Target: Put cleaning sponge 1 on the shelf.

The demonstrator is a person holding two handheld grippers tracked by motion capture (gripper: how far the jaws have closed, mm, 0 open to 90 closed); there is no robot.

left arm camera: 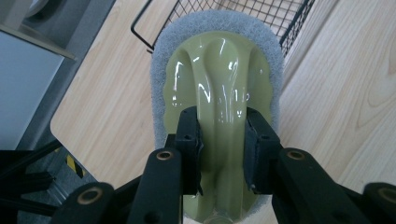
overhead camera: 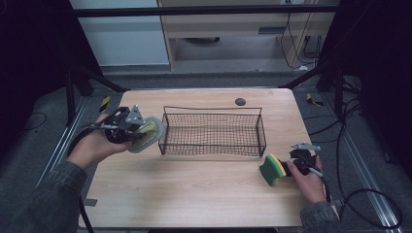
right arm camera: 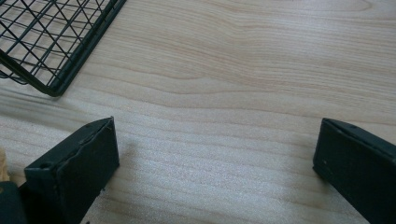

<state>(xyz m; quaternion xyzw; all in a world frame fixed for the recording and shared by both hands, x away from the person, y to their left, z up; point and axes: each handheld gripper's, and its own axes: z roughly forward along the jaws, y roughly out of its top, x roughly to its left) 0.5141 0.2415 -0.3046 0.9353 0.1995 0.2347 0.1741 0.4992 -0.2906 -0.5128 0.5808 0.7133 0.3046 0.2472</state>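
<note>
A scrubber [overhead camera: 148,133] with a glossy olive-green handle and a grey pad [left arm camera: 219,60] hangs above the table's left side, just left of the basket. My left gripper [overhead camera: 137,131] [left arm camera: 223,126] is shut on the ridge of its handle. A green and yellow sponge [overhead camera: 270,170] stands on edge at the table's right front, right at the tips of my right gripper [overhead camera: 287,167]. In the right gripper view the jaws [right arm camera: 217,149] stand wide apart with bare wood between them. Whether a jaw touches the sponge I cannot tell.
A black wire basket [overhead camera: 214,109] [left arm camera: 289,32] [right arm camera: 70,60] sits mid-table with nothing in it. A small dark round spot [overhead camera: 240,101] lies behind it. The wooden table [overhead camera: 194,184] is bare in front. Dark frame bars and cables surround the table.
</note>
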